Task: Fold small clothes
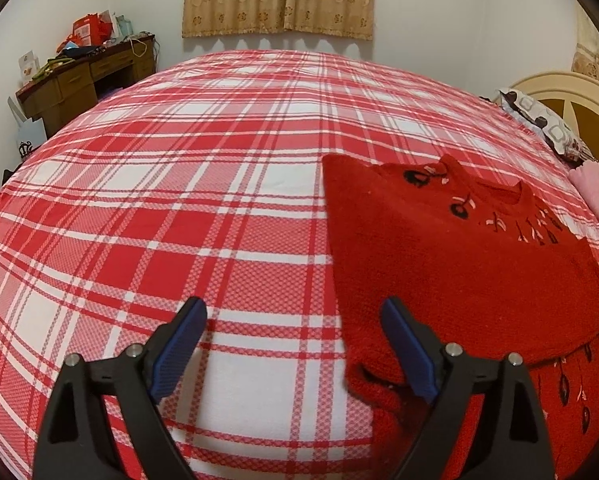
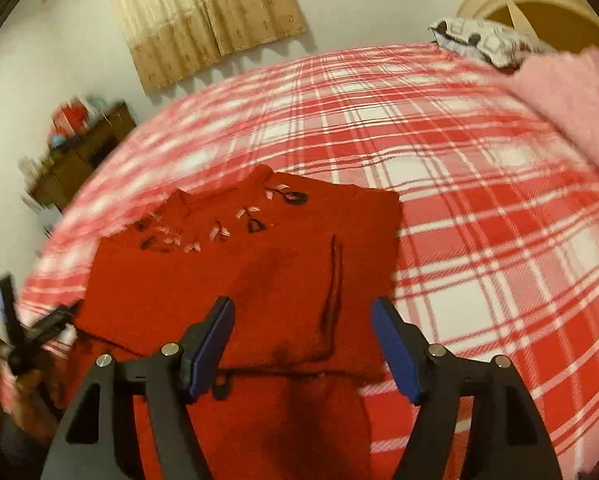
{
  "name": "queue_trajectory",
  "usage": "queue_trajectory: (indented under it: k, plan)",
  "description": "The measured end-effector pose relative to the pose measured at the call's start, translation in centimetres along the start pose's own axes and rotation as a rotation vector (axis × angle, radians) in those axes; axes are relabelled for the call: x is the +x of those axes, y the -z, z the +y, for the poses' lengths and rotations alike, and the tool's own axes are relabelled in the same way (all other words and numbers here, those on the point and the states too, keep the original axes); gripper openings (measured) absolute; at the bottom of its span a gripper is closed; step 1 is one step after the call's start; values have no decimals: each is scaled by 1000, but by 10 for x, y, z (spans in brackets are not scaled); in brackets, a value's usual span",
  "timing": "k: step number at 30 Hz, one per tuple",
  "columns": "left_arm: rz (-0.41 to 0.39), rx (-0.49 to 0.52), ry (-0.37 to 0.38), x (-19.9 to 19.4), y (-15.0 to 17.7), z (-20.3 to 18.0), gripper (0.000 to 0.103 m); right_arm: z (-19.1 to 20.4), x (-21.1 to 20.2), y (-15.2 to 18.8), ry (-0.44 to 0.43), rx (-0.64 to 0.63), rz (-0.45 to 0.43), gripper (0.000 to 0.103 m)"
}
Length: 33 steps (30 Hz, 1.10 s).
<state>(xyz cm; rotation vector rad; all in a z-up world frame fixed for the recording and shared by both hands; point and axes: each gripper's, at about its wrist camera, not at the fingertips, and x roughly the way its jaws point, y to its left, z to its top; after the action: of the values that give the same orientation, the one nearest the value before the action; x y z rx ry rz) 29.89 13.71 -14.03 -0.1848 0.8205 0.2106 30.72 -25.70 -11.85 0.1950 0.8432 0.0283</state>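
Sweater [image 2: 239, 280]: red knit, partly folded, lying flat on plaid bed [image 1: 179, 200], lower part toward both cameras.
Left claw [image 1: 293, 344]: spread, holding nothing, by sweater's near-left edge.
Right claw [image 2: 303, 344]: spread, empty, over lower fold.
Next fold: probably pinch both near corners evenly, lift low, lay edges square.

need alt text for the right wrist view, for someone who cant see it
A red sweater with embroidered flowers lies partly folded on a red-and-white plaid bedspread, just ahead of the open right gripper, which holds nothing. The left gripper shows blurred at the left edge; a pink garment lies far right.
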Motion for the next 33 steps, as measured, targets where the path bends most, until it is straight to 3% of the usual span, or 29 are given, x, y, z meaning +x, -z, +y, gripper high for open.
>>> queue_trajectory:
  k: [1, 3, 5, 8, 12, 16, 18, 19, 20, 23, 25, 28, 33]
  plan:
    - [2, -3, -3, 1, 0, 1, 94, 4, 6, 0, 7, -16, 10, 70]
    - [3, -7, -2, 1, 0, 1, 95, 8, 16, 2, 7, -32, 53, 52]
    - [5, -12, 0, 1, 0, 2, 97, 13, 25, 9, 58, -77, 94, 12]
    - [8, -19, 6, 1, 0, 4, 97, 11, 18, 14, 84, -101, 70, 8]
    - [9, -15, 8, 1, 1, 3, 101, 2, 2, 17, 127, -96, 32, 7]
    - [32, 4, -8, 6, 1, -1, 103, -4, 18, 22, 132, -108, 80, 10]
    - [38, 0, -9, 7, 1, 0, 103, -7, 14, 20, 161, -94, 56, 29]
    - [40, -5, -5, 7, 1, 1, 103, -7, 12, 19, 164, -83, 55, 46]
    - [42, -9, -2, 7, 1, 2, 103, -7, 5, 16, 146, -61, 34, 52]
    - [47, -7, -5, 8, 1, 2, 103, 7, -10, 13, 118, -94, -29, 52]
    - [44, -2, -11, 8, 2, 1, 103, 21, -12, 12, 53, -131, -38, 52]
    - [42, 0, -14, 7, 2, 0, 103, 33, 2, 15, -35, -152, 7, 52]
    - [35, 12, -25, 5, 3, -1, 103, 14, 32, 23, -35, -80, 76, 51]
